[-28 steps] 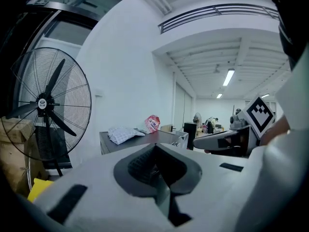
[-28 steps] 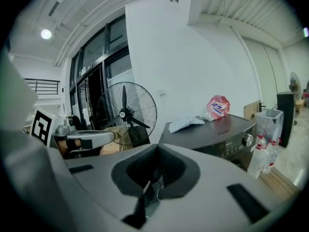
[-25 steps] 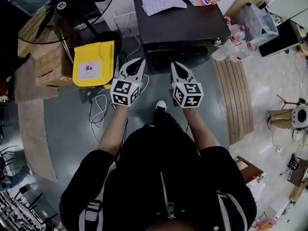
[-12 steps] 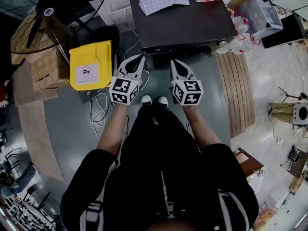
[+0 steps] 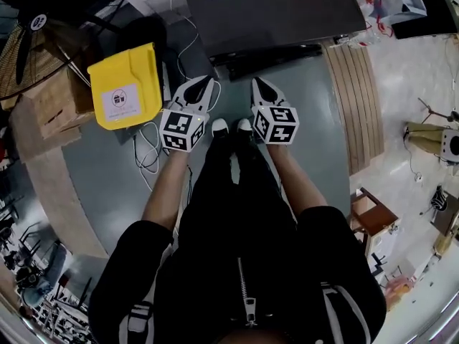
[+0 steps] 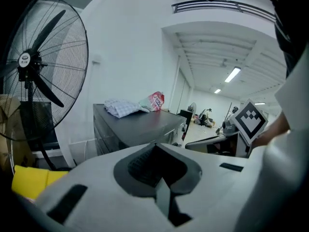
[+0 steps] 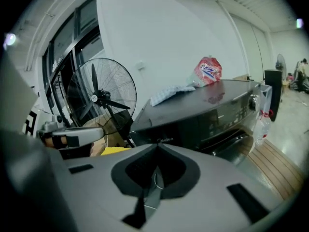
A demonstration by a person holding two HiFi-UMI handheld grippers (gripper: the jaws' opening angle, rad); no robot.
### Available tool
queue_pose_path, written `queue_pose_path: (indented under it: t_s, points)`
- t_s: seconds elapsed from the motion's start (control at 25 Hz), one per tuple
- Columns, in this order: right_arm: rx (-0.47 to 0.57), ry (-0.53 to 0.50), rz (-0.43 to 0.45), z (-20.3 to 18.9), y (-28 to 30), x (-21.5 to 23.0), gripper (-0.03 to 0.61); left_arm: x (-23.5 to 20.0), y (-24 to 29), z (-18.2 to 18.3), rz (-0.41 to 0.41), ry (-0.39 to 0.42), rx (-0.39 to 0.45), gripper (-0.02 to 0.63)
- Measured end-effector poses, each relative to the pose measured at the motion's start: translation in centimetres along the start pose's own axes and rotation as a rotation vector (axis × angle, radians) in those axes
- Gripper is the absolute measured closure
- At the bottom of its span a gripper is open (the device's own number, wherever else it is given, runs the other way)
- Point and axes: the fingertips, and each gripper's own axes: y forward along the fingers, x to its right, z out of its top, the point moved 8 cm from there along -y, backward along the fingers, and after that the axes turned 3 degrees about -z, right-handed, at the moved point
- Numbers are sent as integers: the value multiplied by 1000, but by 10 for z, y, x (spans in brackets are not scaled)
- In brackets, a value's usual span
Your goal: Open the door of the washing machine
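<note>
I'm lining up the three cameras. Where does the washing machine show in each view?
Head view: the washing machine fills the top centre, seen from above.
Left gripper view: centre-left, its dark top facing the camera.
Right gripper view: centre to right, front panel visible.
Shared landmark: the floor fan, left of the machine in all three.

Yellow bin (image 5: 122,84) beside cardboard box (image 5: 54,107); standing fan (image 6: 30,62); checked cloth (image 6: 121,108) near pink bag (image 6: 155,100); slatted wooden board (image 5: 353,99)

Low dark-grey washing machine (image 7: 203,112), upright
</note>
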Motion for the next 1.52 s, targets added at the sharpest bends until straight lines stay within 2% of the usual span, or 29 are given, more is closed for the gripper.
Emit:
queue_pose_path:
  t_s: [0.16, 0.32, 0.48, 0.68, 0.88, 0.96, 1.08, 1.12, 1.24, 1.52]
  points:
    - [-64, 64, -65, -27, 28, 9, 535, -15, 3, -21, -5, -23, -30, 609]
    - [-148, 185, -129, -54, 62, 21, 436, -33, 2, -31, -4, -23, -49, 609]
    - [-201, 267, -257, -82, 95, 35, 359, -52, -2, -45, 10, -35, -65, 609]
    - [-281, 339, -378, -120, 133, 53, 347, -76, -11, -70, 37, -69, -85, 609]
    - [-326, 353, -417, -138, 165, 61, 348, -97, -20, -93, 73, -105, -103, 609]
    - [-328, 360, -445, -140, 175, 66, 352, -102, -23, -100, 86, -116, -106, 609]
    - [-307, 379, -523, -147, 176, 69, 400, -107, -30, -108, 97, -125, -123, 609]
    - [-291, 371, -538, -149, 178, 67, 399, -109, -31, -110, 100, -124, -126, 609]
    - [-253, 364, -563, -150, 179, 64, 403, -110, -33, -117, 110, -129, -136, 609]
    - [-292, 417, -577, -155, 174, 62, 422, -105, -37, -124, 112, -138, -142, 609]
